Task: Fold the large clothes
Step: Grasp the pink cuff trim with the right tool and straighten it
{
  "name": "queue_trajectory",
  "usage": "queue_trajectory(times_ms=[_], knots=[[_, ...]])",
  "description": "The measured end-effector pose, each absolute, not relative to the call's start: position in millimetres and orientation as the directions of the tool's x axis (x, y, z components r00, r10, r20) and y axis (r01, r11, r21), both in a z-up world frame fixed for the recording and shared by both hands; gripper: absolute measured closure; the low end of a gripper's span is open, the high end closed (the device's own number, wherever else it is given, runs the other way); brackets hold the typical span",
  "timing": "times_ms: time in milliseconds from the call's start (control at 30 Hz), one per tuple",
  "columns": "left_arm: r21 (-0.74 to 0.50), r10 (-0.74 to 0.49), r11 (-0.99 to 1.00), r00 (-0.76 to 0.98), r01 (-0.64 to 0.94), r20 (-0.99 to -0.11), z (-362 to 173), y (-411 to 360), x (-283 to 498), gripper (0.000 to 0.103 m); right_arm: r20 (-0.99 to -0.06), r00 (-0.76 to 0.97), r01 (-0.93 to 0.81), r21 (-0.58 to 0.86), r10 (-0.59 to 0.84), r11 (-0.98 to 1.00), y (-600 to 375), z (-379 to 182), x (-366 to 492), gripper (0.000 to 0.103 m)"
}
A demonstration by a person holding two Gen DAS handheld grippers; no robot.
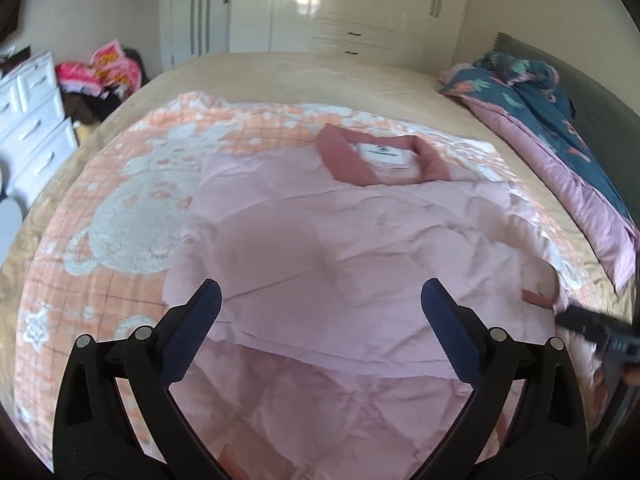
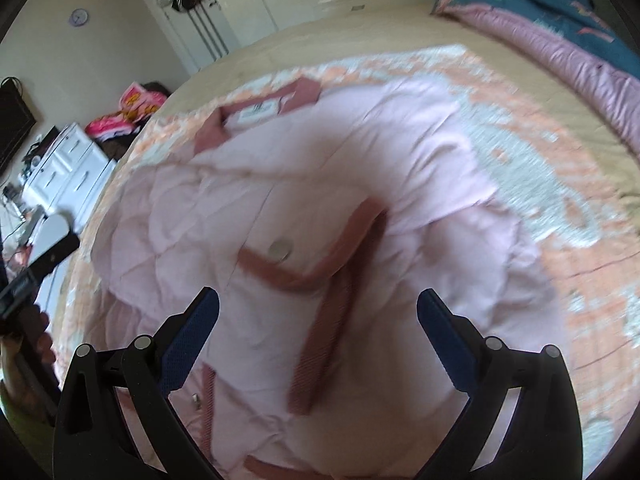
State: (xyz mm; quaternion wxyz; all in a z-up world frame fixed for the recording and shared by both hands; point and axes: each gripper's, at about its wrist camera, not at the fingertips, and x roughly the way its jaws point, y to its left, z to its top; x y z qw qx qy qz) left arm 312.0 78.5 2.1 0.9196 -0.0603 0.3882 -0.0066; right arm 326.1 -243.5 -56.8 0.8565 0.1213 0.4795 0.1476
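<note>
covering most of both views, the bed (image 1: 280,76) carries a peach blanket (image 1: 132,184) with pale fluffy patches, and everything else is placed from that blanket. on its middle lies the pink quilted jacket (image 1: 340,248), spread flat and creased, its dark pink collar (image 1: 344,160) toward the blanket's far edge with a white label (image 1: 386,152) inside it. beyond the blanket's right edge a teal and pink duvet (image 1: 560,120) is bunched along the bed. past its left edge stands a white dresser (image 1: 32,120). in the right wrist view a dark pink trimmed flap (image 2: 320,264) of the jacket lies over the front, with a round snap (image 2: 280,249) just beside the trim. the left gripper (image 1: 321,308) hovers over the jacket's lower part, spread wide, holding nothing. the right gripper (image 2: 318,312) hangs over the trimmed flap, likewise spread wide and empty.
</note>
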Motion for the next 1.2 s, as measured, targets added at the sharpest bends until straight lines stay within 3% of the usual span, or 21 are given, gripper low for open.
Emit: queue_trajectory(times_ms=[167, 233, 300, 400, 633, 767, 1067, 1133, 1200], knots=[[-0.143, -0.051, 0.986, 0.677, -0.081, -0.735, -13.0, 93.9, 322.1, 0.009, -0.787, 0.444, -0.133, 0.416, 0.429, 0.900, -230.1, -76.0, 326.3, 0.005], [-0.150, -0.048, 0.984, 0.666, -0.097, -0.745, -19.3, 99.5, 327.3, 0.009, -0.776, 0.435, -0.144, 0.441, 0.456, 0.886, -226.1, -81.7, 326.4, 0.024], [-0.159, -0.045, 0.981, 0.661, -0.113, -0.749, -23.6, 105.5, 331.1, 0.009, -0.769, 0.451, -0.155, 0.433, 0.454, 0.888, -225.6, -81.2, 326.1, 0.054], [-0.182, -0.045, 0.973, 0.656, -0.142, -0.753, -26.2, 115.5, 333.9, 0.009, -0.713, 0.489, -0.212, 0.462, 0.502, 0.861, -227.2, -71.0, 324.0, 0.083], [-0.169, -0.016, 0.972, 0.675, -0.161, -0.737, -16.7, 123.0, 336.3, 0.009, -0.602, 0.665, -0.353, 0.269, 0.443, 0.896, -219.2, 7.8, 327.8, 0.088], [-0.130, 0.000, 0.982, 0.693, -0.136, -0.721, -11.6, 114.4, 341.6, 0.009, -0.593, 0.694, -0.356, 0.211, 0.408, 0.911, -220.7, 34.7, 364.8, 0.088], [-0.093, 0.012, 0.989, 0.693, -0.114, -0.720, -23.4, 104.4, 357.3, 0.009, -0.716, 0.621, -0.261, 0.195, 0.319, 0.946, -227.2, -21.3, 415.0, 0.087], [-0.088, 0.015, 0.990, 0.690, -0.114, -0.723, -25.3, 104.7, 358.6, 0.010, -0.733, 0.615, -0.229, 0.187, 0.291, 0.955, -226.5, -33.4, 419.1, 0.083], [-0.085, 0.016, 0.990, 0.696, -0.111, -0.718, -25.4, 104.2, 358.7, 0.010, -0.747, 0.617, -0.191, 0.165, 0.249, 0.968, -225.4, -43.0, 421.7, 0.071]])
